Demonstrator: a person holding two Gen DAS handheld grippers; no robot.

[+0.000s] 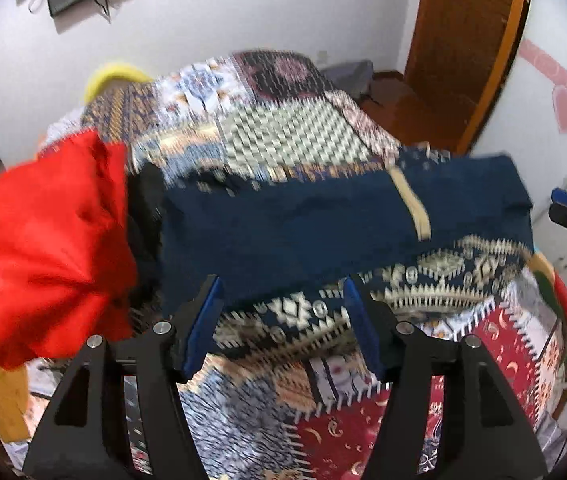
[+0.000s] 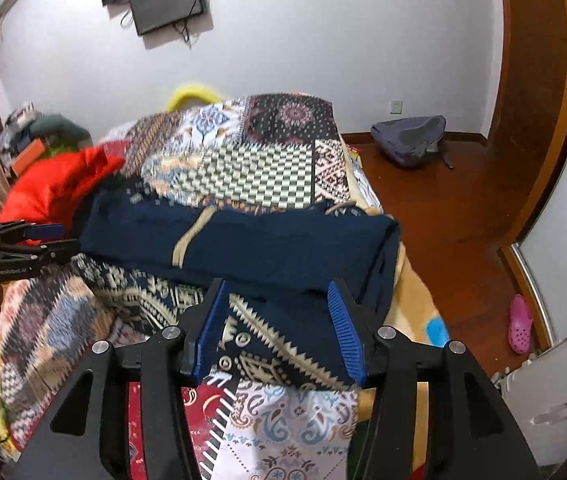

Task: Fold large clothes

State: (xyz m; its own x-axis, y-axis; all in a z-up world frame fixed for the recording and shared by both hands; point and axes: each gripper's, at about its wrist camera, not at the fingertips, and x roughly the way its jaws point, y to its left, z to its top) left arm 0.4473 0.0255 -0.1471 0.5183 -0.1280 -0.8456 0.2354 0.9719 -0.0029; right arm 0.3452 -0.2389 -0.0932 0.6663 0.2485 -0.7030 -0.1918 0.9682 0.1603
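At nine o'clock the red garment [image 1: 39, 248] crowds the folded navy garment [image 1: 323, 224] lying across the bed [image 1: 291, 136]; your left hand-held gripper [image 1: 283, 320], jaws apart and empty, could snag it. Your right hand-held gripper [image 2: 279, 328], likewise spread, may drag the fold loose at three o'clock.

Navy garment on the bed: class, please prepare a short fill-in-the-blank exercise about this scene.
1. The folded navy garment lies on a patchwork ___.
2. Left of it sits a crumpled ___ garment.
3. Both the left gripper and right gripper are ___.
4. A pink ___ lies on the wooden floor.

Missing words: bedspread; red; open; shoe
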